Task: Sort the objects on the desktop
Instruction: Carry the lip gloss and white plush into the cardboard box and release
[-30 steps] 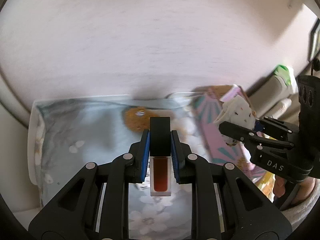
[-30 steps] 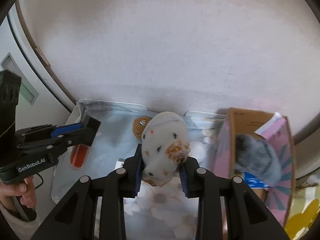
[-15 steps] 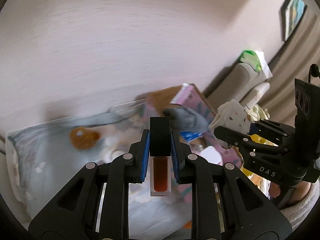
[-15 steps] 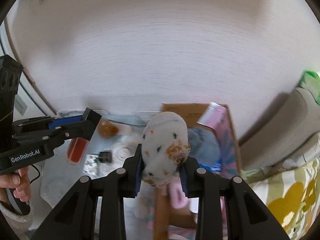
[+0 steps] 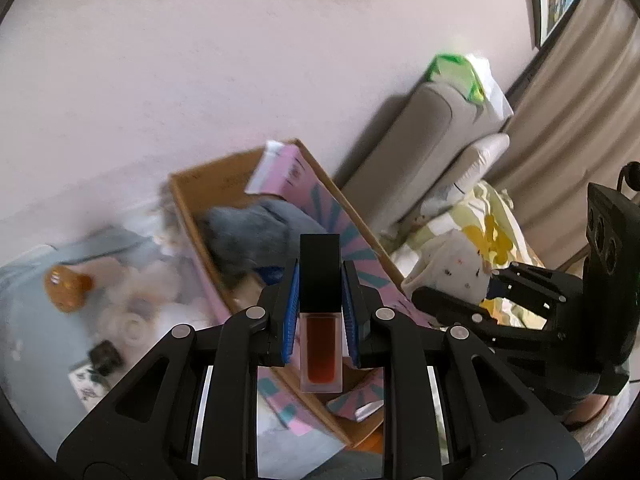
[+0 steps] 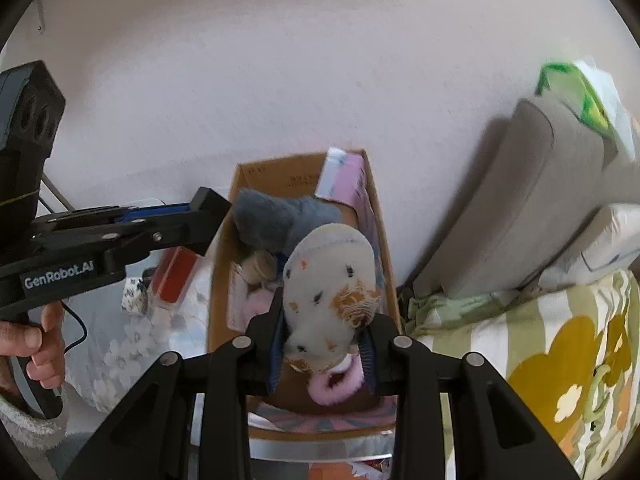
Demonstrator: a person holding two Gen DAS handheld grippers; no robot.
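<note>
Pale wall (image 6: pixel 280 80) fills the background, with a grey cushion (image 6: pixel 520 208) leaning against it and a floral yellow-and-green cover (image 6: pixel 560 344) at your right. Your left gripper (image 5: pixel 320 304) has its jaws clamped on a lip-gloss tube (image 5: pixel 321 344), black cap forward, red fill toward the camera; it hangs over the near edge of the cardboard box (image 5: pixel 188 188). Your right gripper (image 6: pixel 322 344) has its jaws closed on a spotted cream sock (image 6: pixel 328 280), held above the same box (image 6: pixel 298 168). Inside the box lie a grey plush item (image 6: pixel 276 216) and a pink ring (image 6: pixel 332 388). Left of the box, a blue floral cloth (image 5: pixel 36 320) carries an orange toy (image 5: pixel 66 286) and a small black item (image 5: pixel 104 356); both are blurred.
</note>
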